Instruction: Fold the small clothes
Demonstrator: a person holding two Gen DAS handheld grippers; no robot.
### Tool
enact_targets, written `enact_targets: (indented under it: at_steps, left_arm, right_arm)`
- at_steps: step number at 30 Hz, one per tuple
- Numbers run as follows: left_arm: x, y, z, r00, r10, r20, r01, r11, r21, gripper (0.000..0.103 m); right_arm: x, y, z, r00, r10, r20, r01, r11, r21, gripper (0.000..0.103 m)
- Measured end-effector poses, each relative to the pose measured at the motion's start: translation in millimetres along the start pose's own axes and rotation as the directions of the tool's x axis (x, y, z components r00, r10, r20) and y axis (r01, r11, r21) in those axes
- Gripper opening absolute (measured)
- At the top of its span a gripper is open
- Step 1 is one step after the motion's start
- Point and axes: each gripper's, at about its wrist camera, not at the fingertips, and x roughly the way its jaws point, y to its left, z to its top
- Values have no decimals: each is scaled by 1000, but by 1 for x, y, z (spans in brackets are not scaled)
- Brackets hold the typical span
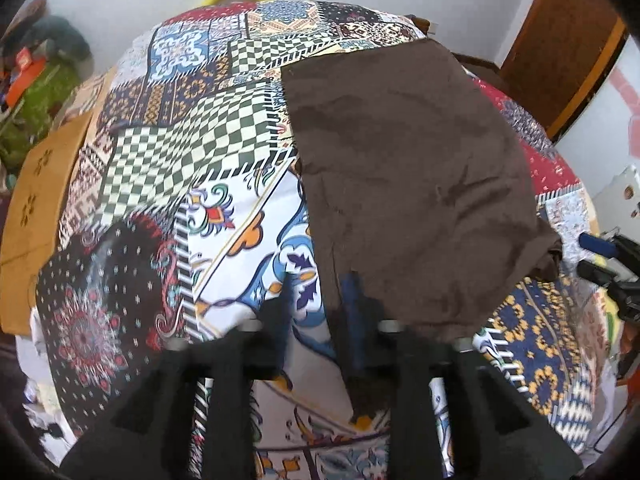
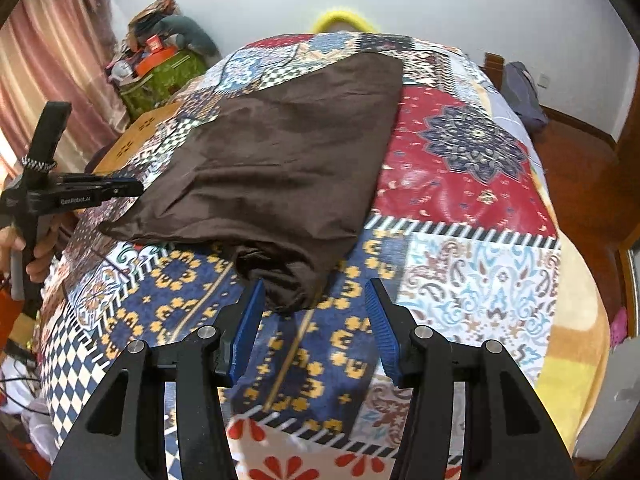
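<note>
A dark brown garment [image 1: 408, 184] lies spread on a patchwork bed cover [image 1: 168, 168]; it also shows in the right wrist view [image 2: 280, 168]. My left gripper [image 1: 320, 304] is at the garment's near left corner, fingers blurred; the right finger [image 1: 352, 312] lies under brown cloth. In the right wrist view the left gripper [image 2: 132, 188] looks closed at the garment's left corner. My right gripper [image 2: 316, 300] is open, its blue pads [image 2: 248, 328] either side of the garment's bunched near corner, not gripping it. It also shows at the edge of the left wrist view [image 1: 592, 256].
The bed cover [image 2: 460, 184] fills both views. A green bag with clutter [image 2: 160, 72] and a pink curtain [image 2: 48, 64] stand at the left. A wooden door [image 1: 560, 48] and wood floor [image 2: 580, 168] lie to the right. A yellow object [image 2: 340, 20] is at the bed's far end.
</note>
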Motion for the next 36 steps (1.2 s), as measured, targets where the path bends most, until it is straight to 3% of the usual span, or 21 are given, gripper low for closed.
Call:
enact_targets:
  at_steps: [1,4,7,13,16,24,29,30,32,36]
  left_arm:
    - [-6,1,-2,1000,-4,16,4,1000,-3,49]
    - [-19,-2,-8,999,15,49,-17,999,29,55]
    - [-27,-5,-12,998,13,58,-15,999,40,69]
    - [-28,-24,-22,998,25,55,-31,994,100,72]
    - [-26,-38,-26,998,-12,59,3,987,160,72]
    - [-5,-82,-27,998,-48,42,33,948,317,73]
    - [22,-97,-12,998,25,49,-42,922,385,75]
    - [28,-97,-10,998,44,52,-61,914,400,78]
    - [35,-98,-5,994,69,87,-100,900,423,96]
    - [47,-95,10,981,118,154,-178,864,471,98]
  right_arm:
    - [1,4,1,1000,-2,-3,2,1000,-11,51]
    - [4,14,4,1000,-3,2,4,999,-48,67]
    - [10,24,8,1000,-11,4,12,995,-97,77]
    - [41,38,12,999,-49,-23,44,978,-204,77]
    - [55,41,14,997,-61,-41,50,972,-231,69]
    - [57,36,24,998,-42,-49,31,975,-220,16]
    - [51,35,31,999,-10,-39,1,976,-217,12]
    - [49,35,31,999,1,-36,-9,978,-208,12]
    - [45,32,34,999,22,-32,-28,981,-192,12]
    - [42,30,34,999,41,-31,-46,981,-187,11]
